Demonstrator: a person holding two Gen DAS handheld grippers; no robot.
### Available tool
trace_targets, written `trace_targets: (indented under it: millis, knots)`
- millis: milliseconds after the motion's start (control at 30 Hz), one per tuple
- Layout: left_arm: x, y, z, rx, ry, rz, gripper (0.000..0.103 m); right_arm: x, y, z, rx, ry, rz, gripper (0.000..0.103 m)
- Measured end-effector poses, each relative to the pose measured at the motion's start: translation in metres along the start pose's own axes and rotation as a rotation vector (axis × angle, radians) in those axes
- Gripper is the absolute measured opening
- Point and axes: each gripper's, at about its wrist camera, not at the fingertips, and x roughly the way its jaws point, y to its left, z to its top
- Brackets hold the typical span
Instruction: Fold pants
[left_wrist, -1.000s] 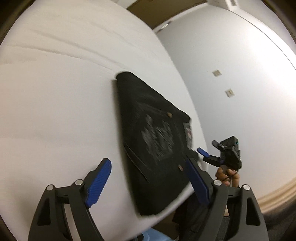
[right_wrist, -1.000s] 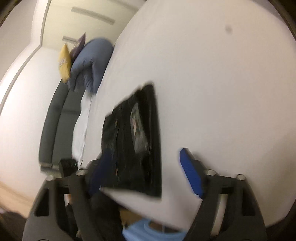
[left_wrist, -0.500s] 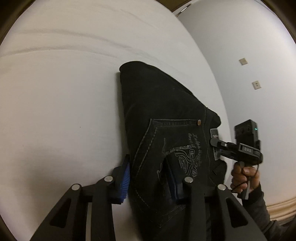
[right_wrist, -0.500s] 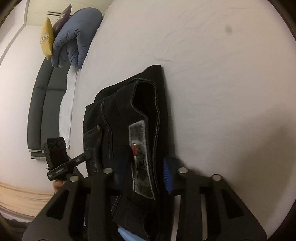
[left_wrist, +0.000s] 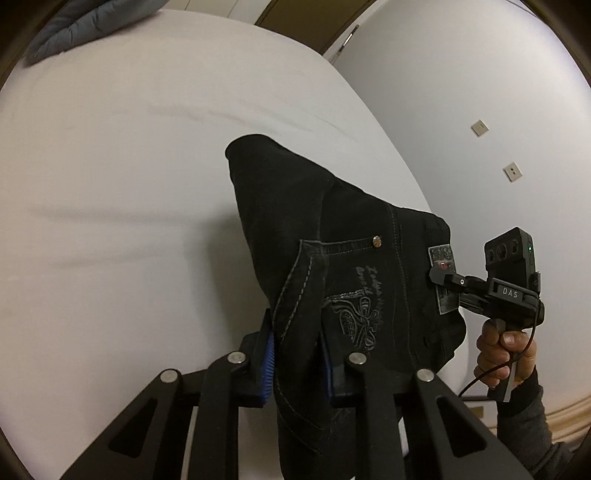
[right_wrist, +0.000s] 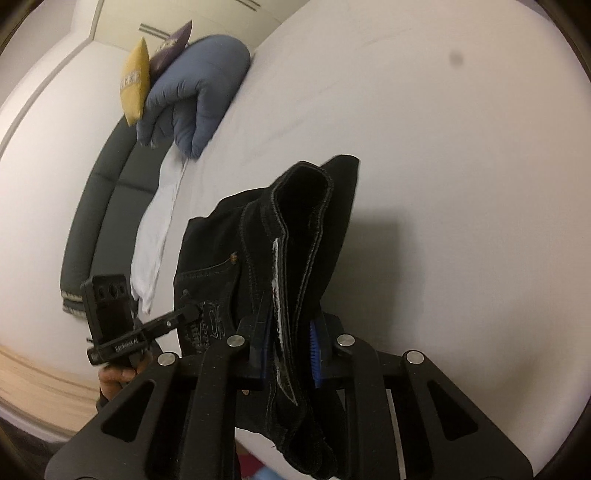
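A wide white bed (left_wrist: 110, 184) fills the room beside a pale wall (left_wrist: 480, 74). A blue duvet (right_wrist: 195, 96) and a yellow cushion (right_wrist: 135, 83) sit at its far end. Folded black pants (left_wrist: 332, 251) are lifted above the sheet near the bed's edge. The left gripper (left_wrist: 295, 354) is clamped on the pocket side, and the right gripper (right_wrist: 288, 347) is clamped on the waistband edge.

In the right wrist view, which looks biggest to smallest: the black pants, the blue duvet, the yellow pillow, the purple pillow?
1. black pants, though nearness to the camera inflates them
2. blue duvet
3. yellow pillow
4. purple pillow, mostly hidden behind the others
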Motion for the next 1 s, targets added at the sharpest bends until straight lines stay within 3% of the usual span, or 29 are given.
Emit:
trace_targets:
  millis: [133, 200, 267, 367, 433, 500, 533, 633, 733, 800, 833, 933, 1000]
  knots:
    - [0.033, 0.029, 0.02, -0.038, 0.025, 0.015, 0.022, 0.018, -0.019, 0.034, 0.034, 0.008, -0.013, 0.015]
    - [0.051, 0.046, 0.02, -0.077, 0.049, 0.015, 0.028, 0.036, -0.038, 0.042, 0.07, 0.025, -0.041, 0.016]
    - [0.06, 0.059, 0.016, -0.101, 0.051, 0.009, 0.038, 0.051, -0.063, 0.043, 0.116, 0.033, -0.081, 0.024]
    - [0.058, 0.066, 0.007, -0.11, 0.021, 0.007, 0.044, 0.048, -0.083, 0.033, 0.146, -0.013, -0.014, 0.028]
    - [0.05, 0.063, 0.003, -0.09, -0.002, 0.039, 0.046, 0.038, -0.085, 0.027, 0.125, -0.027, -0.021, 0.03]
    - [0.029, 0.055, -0.002, -0.046, -0.073, 0.089, 0.047, 0.027, -0.083, 0.024, 0.12, -0.039, -0.045, 0.037]
    - [0.02, 0.051, -0.003, -0.033, -0.102, 0.098, 0.052, 0.022, -0.08, 0.023, 0.119, -0.052, -0.06, 0.044]
    - [-0.017, 0.023, -0.01, 0.032, -0.229, 0.184, 0.083, -0.006, -0.063, 0.008, 0.081, -0.136, -0.118, 0.046]
    - [-0.059, -0.02, -0.031, 0.166, -0.384, 0.317, 0.103, -0.045, -0.022, -0.018, -0.025, -0.253, -0.22, 0.047]
    - [-0.084, -0.058, -0.052, 0.262, -0.504, 0.414, 0.103, -0.07, 0.015, -0.039, -0.141, -0.347, -0.32, 0.06]
    - [-0.096, -0.077, -0.062, 0.304, -0.555, 0.449, 0.103, -0.083, 0.04, -0.053, -0.209, -0.415, -0.374, 0.072]
    - [-0.122, -0.122, -0.09, 0.345, -0.655, 0.576, 0.103, -0.126, 0.095, -0.1, -0.36, -0.618, -0.42, 0.097]
    - [-0.14, -0.142, -0.106, 0.322, -0.687, 0.576, 0.103, -0.15, 0.126, -0.132, -0.433, -0.727, -0.463, 0.101]
